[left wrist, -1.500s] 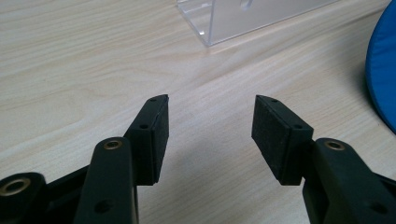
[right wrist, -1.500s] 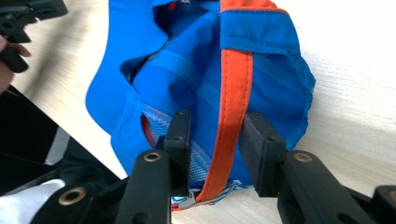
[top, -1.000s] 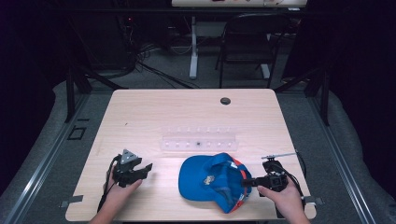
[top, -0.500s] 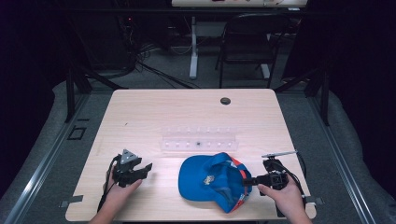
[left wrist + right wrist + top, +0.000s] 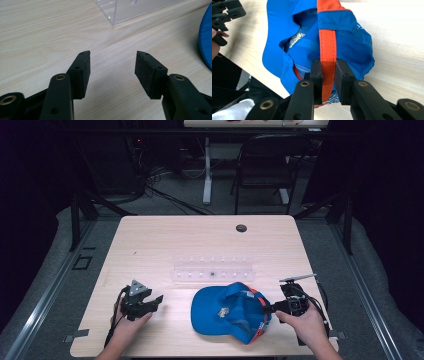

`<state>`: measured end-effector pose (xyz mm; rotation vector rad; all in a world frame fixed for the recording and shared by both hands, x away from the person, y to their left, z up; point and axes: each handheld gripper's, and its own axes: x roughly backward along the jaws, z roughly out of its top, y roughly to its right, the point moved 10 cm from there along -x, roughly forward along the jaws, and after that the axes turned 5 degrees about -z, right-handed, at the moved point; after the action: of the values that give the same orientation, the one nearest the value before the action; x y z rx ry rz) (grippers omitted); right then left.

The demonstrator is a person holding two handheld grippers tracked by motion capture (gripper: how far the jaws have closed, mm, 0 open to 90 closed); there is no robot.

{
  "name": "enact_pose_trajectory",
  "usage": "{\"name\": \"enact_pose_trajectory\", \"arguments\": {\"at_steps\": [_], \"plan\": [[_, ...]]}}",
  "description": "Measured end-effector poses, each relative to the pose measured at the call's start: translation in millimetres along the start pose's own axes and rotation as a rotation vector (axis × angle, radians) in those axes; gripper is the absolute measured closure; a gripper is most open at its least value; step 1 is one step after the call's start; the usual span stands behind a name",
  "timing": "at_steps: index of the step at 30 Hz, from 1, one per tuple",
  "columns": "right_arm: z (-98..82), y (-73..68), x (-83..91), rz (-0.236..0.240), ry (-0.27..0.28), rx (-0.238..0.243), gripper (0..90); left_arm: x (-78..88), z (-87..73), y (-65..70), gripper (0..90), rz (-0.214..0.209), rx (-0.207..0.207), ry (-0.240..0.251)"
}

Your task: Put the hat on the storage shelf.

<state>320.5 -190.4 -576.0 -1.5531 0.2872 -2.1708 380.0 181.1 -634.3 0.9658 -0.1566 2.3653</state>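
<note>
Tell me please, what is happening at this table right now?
A person works at a wooden table with a hand-held gripper in each hand. The right hand-held gripper has just closed on the orange band of a blue cap, which lies near the table's front edge. The left hand-held gripper rests open over bare wood, holding nothing. A clear plastic rack sits behind the cap.

Your left hand-held gripper [image 5: 112,72] with jaws spread above the bare wooden counter [image 5: 37,32], clear acrylic stand [image 5: 130,10] ahead, blue cap [image 5: 206,42] edging the right
</note>
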Motion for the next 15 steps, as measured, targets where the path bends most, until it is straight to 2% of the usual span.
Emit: {"name": "enact_pose_trajectory", "arguments": {"at_steps": [7, 9, 15], "plan": [[13.8, -5.3, 12.8, -0.017, 0.012, -0.012, 78.0, -0.3, 0.2, 0.8, 47.0, -0.002, 0.001, 0.003], [16.7, -5.5, 17.6, -0.023, -0.008, 0.000, 78.0, -0.3, 0.2, 0.9, 47.1, -0.002, 0.001, 0.002], [28.4, -7.0, 26.8, -0.074, -0.018, 0.012, 78.0, -0.3, 0.0, 0.9, 47.1, -0.002, 0.000, 0.000]]}}
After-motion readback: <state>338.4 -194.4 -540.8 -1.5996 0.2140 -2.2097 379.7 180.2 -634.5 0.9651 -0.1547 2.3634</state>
